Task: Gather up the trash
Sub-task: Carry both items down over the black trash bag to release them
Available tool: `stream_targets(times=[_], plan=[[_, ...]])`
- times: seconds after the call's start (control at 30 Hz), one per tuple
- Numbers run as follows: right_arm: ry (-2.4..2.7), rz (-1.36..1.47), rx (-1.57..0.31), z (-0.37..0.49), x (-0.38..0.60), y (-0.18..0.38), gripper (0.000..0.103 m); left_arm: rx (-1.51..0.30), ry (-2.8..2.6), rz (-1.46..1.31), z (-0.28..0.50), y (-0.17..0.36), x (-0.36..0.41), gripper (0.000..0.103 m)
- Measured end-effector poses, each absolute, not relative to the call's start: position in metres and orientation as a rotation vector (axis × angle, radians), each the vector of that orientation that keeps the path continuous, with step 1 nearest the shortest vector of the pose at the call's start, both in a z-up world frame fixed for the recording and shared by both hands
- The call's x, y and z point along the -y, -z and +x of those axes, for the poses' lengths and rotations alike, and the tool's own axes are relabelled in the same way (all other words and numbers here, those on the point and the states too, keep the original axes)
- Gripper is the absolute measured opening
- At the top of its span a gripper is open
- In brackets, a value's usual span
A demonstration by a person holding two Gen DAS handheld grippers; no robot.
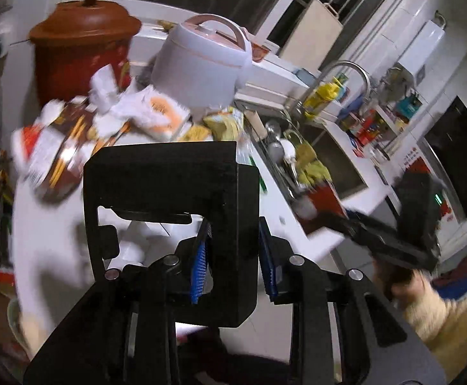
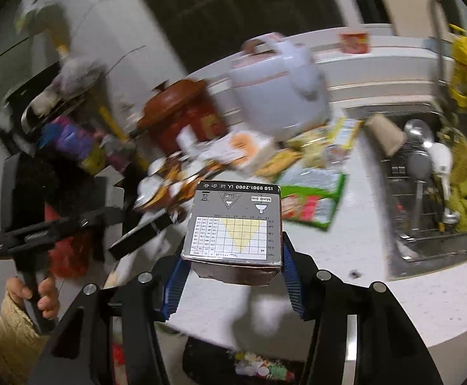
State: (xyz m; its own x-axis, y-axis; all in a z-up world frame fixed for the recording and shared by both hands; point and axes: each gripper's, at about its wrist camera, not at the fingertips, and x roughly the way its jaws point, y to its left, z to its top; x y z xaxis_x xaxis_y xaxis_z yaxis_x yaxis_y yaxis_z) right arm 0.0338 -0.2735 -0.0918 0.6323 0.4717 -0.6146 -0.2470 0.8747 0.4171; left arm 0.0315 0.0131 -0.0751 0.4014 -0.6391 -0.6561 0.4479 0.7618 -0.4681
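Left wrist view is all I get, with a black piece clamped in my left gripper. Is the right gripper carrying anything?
Observer: Yes, the right gripper is clamped on a small grey box printed with a chart.
Operator: Any trash hidden behind my black piece?
Observer: A green wrapper lies flat on the counter, just beyond that box.
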Motion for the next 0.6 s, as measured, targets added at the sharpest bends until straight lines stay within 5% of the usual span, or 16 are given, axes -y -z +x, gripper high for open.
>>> stream_targets(times=[0.3, 0.6], plan=[[-0.764, 0.087, -1.02, -0.025, 0.17, 0.129, 0.053, -1.225, 0.558, -0.258, -0.083, 0.159, -0.063, 0.028], [-0.731, -0.079, -1.318, -0.054, 0.107, 0.296, 0.053, -1.622, 0.381, -0.321, -0.106, 0.404, -0.077, 0.028]])
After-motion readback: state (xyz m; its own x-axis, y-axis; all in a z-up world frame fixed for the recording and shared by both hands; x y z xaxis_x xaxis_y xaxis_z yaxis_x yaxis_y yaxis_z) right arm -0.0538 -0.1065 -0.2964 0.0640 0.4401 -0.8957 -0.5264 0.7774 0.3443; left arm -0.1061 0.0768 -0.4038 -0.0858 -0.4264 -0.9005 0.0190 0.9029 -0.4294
